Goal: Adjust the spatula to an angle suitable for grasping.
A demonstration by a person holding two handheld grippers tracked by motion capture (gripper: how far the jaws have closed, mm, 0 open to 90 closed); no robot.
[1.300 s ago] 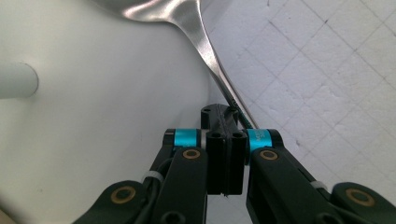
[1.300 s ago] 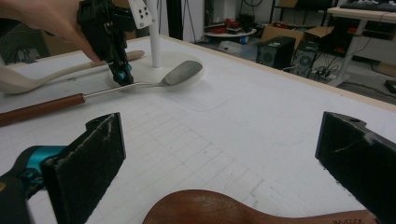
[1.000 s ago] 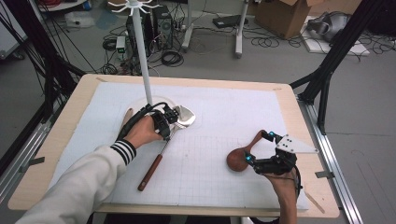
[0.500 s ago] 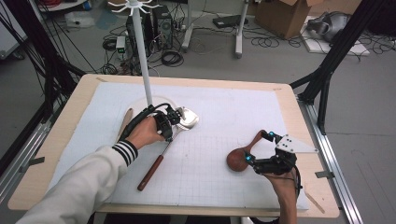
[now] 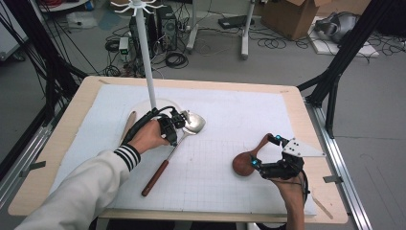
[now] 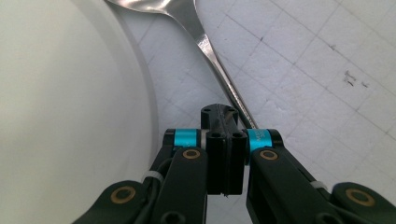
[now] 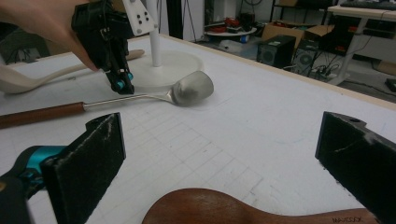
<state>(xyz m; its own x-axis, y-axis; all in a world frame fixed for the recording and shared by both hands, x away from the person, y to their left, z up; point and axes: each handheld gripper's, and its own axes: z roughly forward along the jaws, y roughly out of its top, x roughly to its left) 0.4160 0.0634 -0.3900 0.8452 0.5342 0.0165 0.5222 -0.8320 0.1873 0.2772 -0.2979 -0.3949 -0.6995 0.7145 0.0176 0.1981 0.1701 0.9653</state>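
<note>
A metal spoon with a reddish wooden grip lies on the white mat beside the stand's round base. My left gripper is shut, and its tips sit at the spoon's thin metal handle, which passes just beside the closed jaws. From the right gripper view the left gripper stands tip-down right over that handle. My right gripper stands open around a dark wooden spoon. The spoon's bowl lies low between the wide jaws, which do not touch it.
A tall white pole with hooks on top rises from the base at the mat's back left. A pale wooden utensil lies left of the base. The wooden table edge frames the mat. Cables and boxes lie on the floor beyond.
</note>
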